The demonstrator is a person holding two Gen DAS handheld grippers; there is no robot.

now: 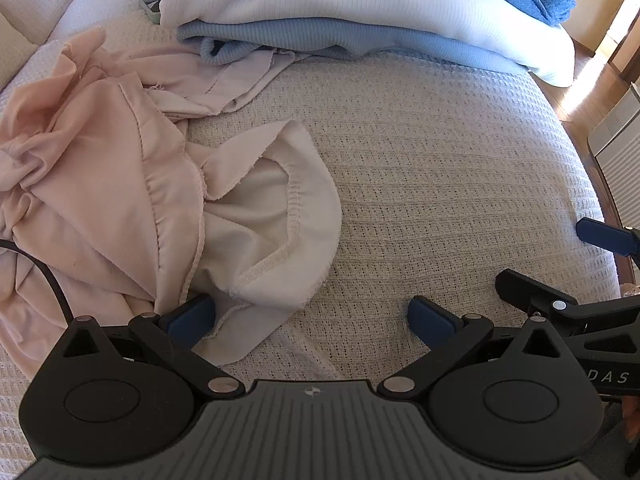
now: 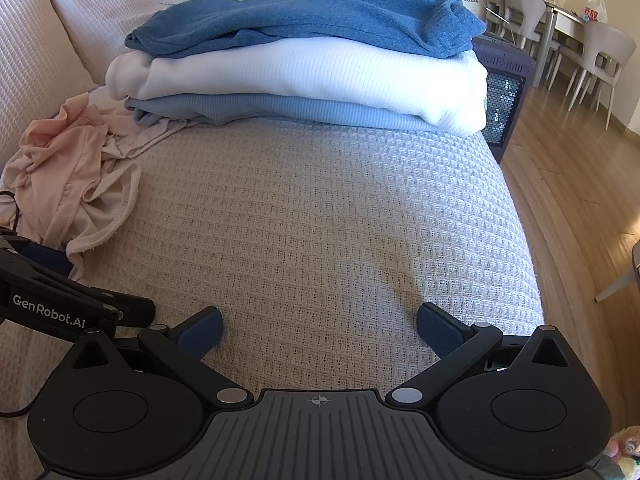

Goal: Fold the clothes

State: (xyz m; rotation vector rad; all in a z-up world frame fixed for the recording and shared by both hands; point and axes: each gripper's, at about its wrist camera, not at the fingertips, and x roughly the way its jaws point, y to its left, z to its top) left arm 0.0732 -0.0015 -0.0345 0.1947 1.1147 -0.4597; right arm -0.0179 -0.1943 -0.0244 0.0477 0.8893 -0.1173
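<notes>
While both grippers rest low over the bed cover (image 2: 320,208), neither one holds anything. The left gripper (image 1: 312,320) has its two blue fingers spread wide. Its left finger (image 1: 192,318) lies just at the hem of the crumpled pink garment (image 1: 120,184), and I cannot tell if it touches the cloth or is only beside it; its right finger is over bare cover. The pink garment is ahead and to the left of this gripper, in an untidy heap with a pale inner side turned up near the finger. A black cable (image 1: 44,276) crosses the garment at the left edge.

The right gripper (image 2: 320,330) is also wide open, both fingers over bare cover, with the pink garment (image 2: 76,176) well away to its left. The left gripper (image 2: 60,300) shows at its left side, close by.

Straight ahead of both grippers, at the far side of the cover, sits a folded stack (image 2: 312,64): a dark blue piece on top, a white one in the middle, a light blue one below. To the right of the right gripper are a wooden floor (image 2: 568,184) and chairs (image 2: 600,52).
</notes>
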